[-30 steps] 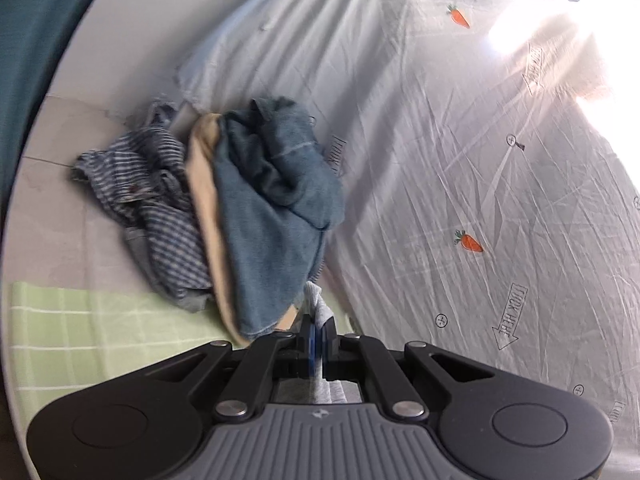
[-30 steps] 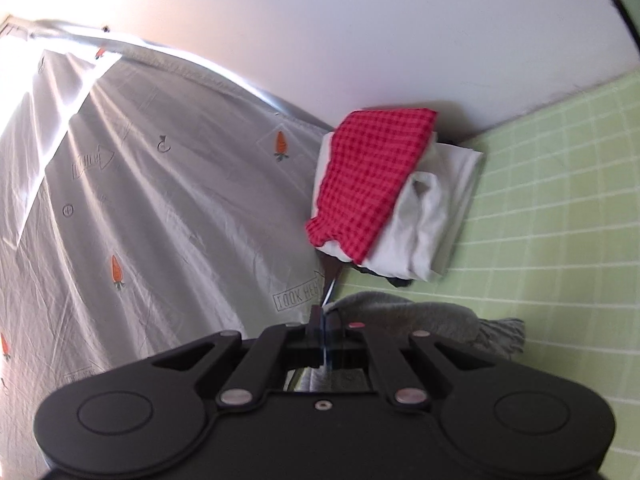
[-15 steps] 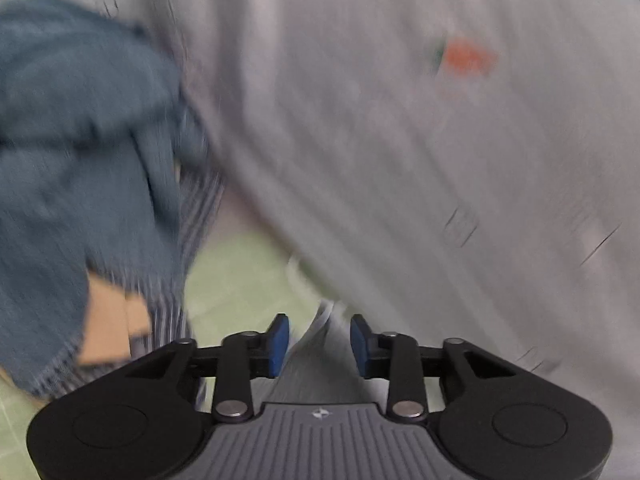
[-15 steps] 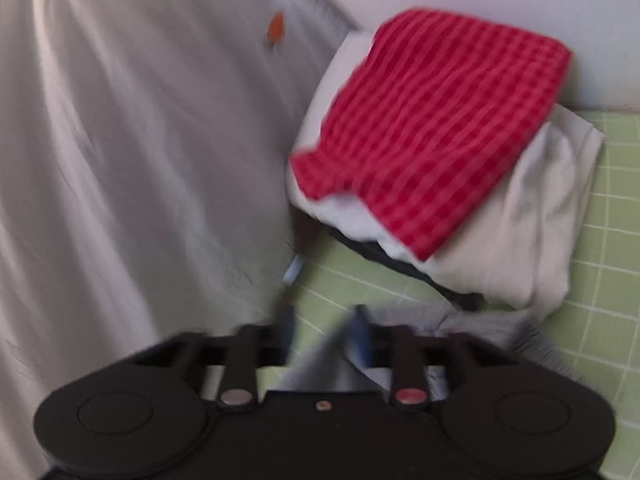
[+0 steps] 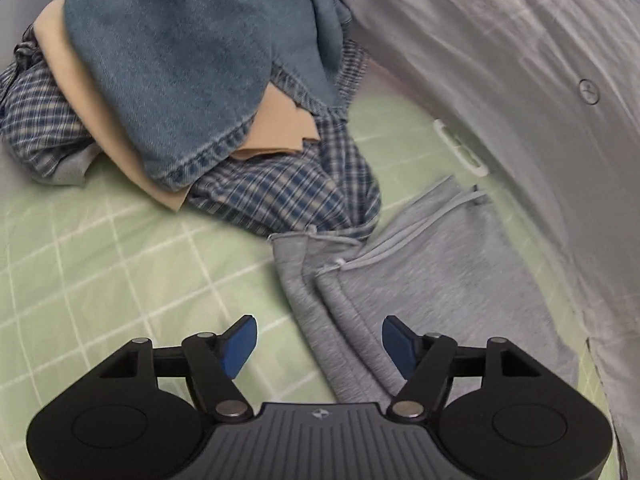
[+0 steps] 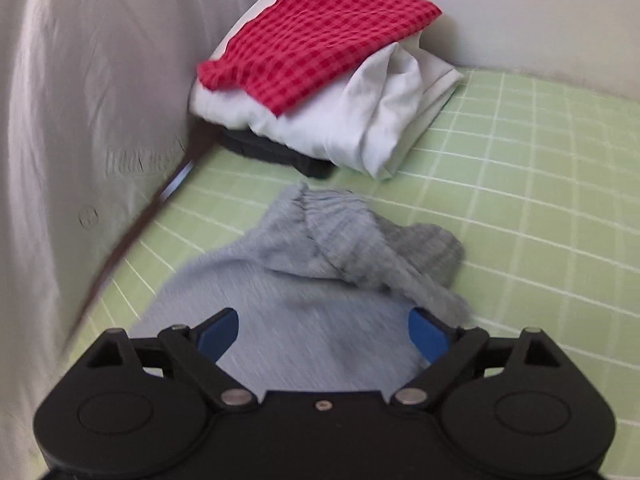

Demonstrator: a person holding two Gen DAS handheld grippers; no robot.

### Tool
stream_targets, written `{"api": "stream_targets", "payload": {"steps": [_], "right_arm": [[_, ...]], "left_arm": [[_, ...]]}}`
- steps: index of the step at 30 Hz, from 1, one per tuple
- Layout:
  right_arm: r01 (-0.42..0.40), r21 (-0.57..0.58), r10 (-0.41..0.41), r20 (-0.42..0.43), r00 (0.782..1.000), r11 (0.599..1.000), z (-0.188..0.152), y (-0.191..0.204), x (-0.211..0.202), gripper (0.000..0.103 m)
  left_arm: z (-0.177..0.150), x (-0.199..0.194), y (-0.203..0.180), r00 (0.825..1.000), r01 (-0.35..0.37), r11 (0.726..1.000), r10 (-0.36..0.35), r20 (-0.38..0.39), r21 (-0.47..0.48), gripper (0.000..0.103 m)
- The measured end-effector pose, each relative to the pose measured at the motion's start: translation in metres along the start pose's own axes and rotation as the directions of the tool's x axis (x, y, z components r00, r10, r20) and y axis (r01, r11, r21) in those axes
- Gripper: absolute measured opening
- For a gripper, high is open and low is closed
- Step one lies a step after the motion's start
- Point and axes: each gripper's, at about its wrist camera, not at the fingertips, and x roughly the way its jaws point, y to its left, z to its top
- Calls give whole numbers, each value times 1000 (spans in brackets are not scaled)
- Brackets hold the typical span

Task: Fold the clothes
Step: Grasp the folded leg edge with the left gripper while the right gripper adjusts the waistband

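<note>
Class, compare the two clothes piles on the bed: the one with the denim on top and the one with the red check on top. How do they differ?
The denim pile is rumpled and sprawling; the red pile is stacked in flat folded layers. Denim lies over tan and blue plaid cloth; red check lies over white and dark cloth. Both rest on the green sheet beside the grey garment.

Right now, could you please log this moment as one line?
left claw open | right claw open | grey garment flat on green sheet | unheld
</note>
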Motion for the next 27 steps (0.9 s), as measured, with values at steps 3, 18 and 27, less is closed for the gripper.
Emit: {"api": "stream_targets", "payload": {"steps": [3,18,27], "right_arm": [[25,-59,-25,-2,1000,998,-15,9,-9,99],[4,130,14,-134,991,991,-30,-6,14,94],[-72,78,81,-120,989,994,-18,-30,8,5]], "left_arm": [[-1,5,-5,1000,-4,999,3,5,33,76],[-2,19,-30,996,-68,983,56,70,170,22],[-8,-1,-1,999,-17,986,11,40,168,5]]}}
